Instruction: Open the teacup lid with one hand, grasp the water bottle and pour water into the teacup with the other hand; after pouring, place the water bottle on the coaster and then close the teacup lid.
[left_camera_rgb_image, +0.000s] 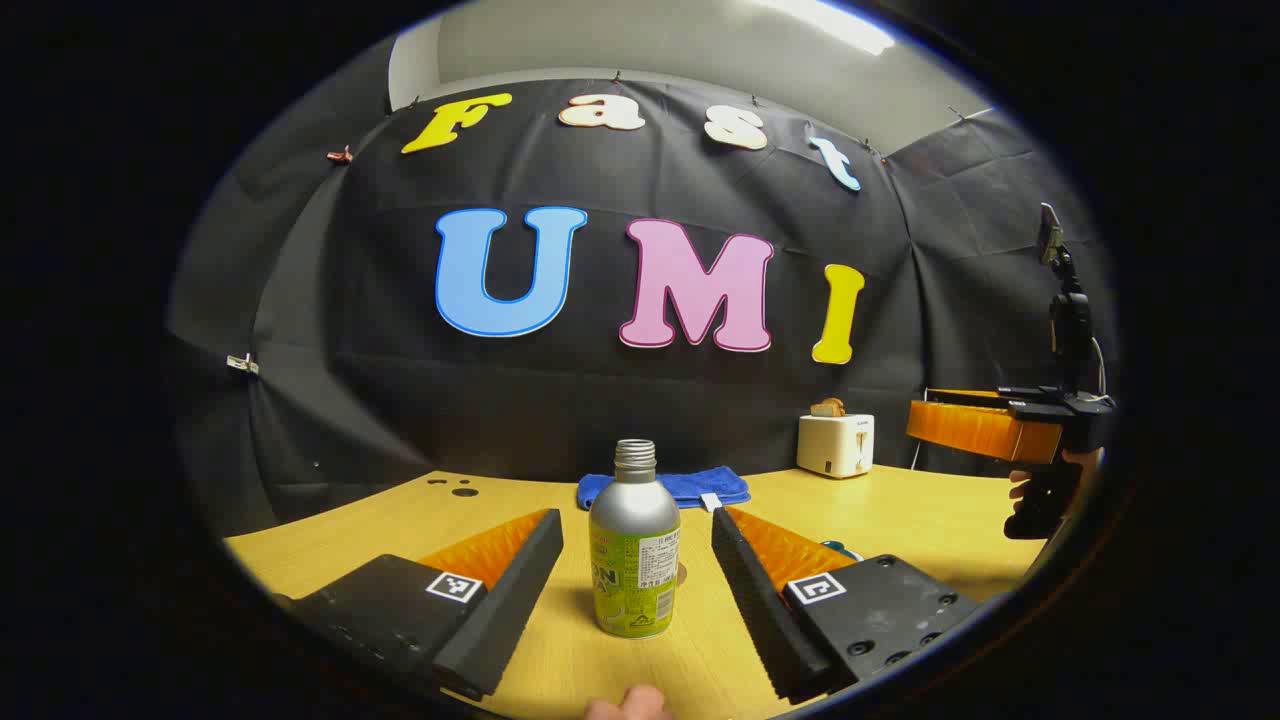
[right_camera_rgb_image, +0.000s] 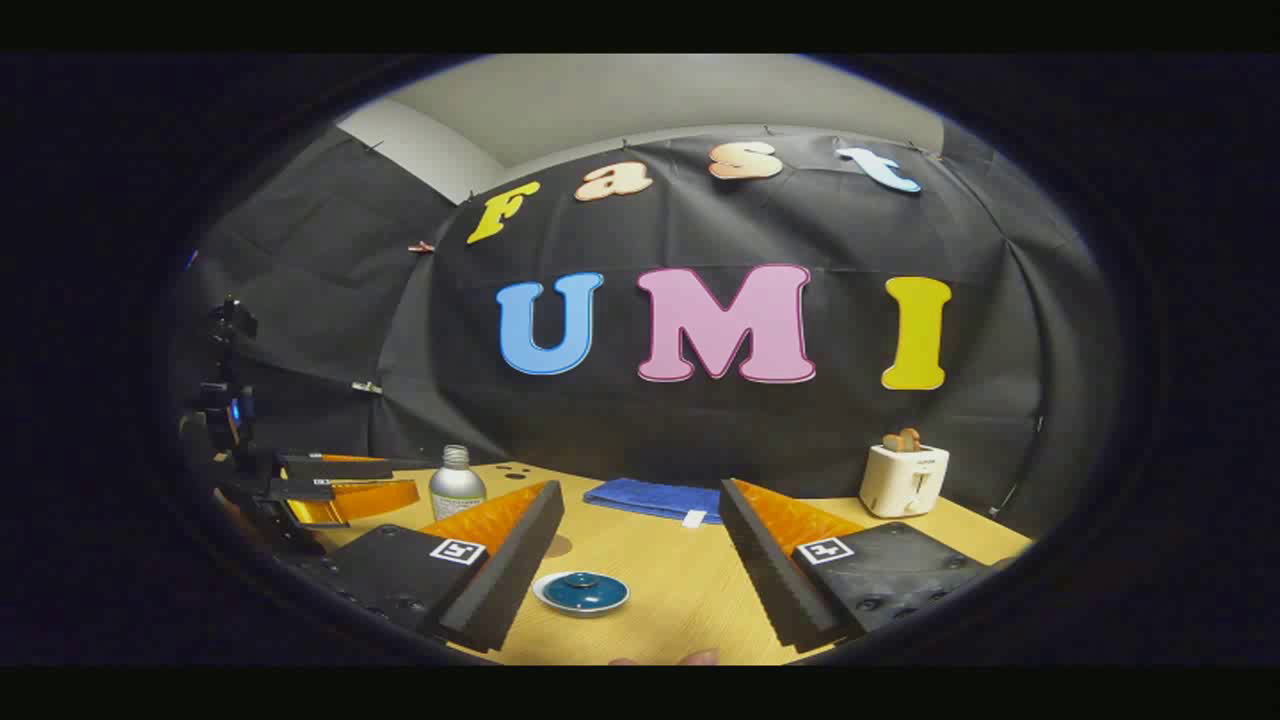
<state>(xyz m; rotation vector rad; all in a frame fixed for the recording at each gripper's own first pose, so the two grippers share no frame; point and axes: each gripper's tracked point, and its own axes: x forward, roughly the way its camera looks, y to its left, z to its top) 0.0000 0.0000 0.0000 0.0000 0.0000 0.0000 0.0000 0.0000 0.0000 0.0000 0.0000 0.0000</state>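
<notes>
Black cloth backs a yellow wooden table (left_camera_rgb_image: 930, 520) on all sides. Left gripper view: the left gripper (left_camera_rgb_image: 637, 590) sits low over the table, jaws wide apart, with the water bottle (left_camera_rgb_image: 634, 555) standing upright between the fingers, touching neither. Bottle is silver on top with a green label, cap off, threaded neck bare. Blue towel (left_camera_rgb_image: 690, 486) lies flat behind it near the cloth; white toaster (left_camera_rgb_image: 836, 444) with a slice of bread in it stands well to the right at the back. Right gripper (left_camera_rgb_image: 975, 425) shows at the far right edge, held up off the table by a hand (left_camera_rgb_image: 1035, 490). Right gripper view: the right gripper (right_camera_rgb_image: 640, 565) also has its jaws apart, nothing held. Blue teacup lid (right_camera_rgb_image: 581, 590) sits on the table between its fingers, nearer the left one; cannot tell the cup beneath it. Water bottle (right_camera_rgb_image: 456, 484) stands farther left, beside the left gripper (right_camera_rgb_image: 340, 490). Towel (right_camera_rgb_image: 650, 497) and toaster (right_camera_rgb_image: 904, 478) at the back.
</notes>
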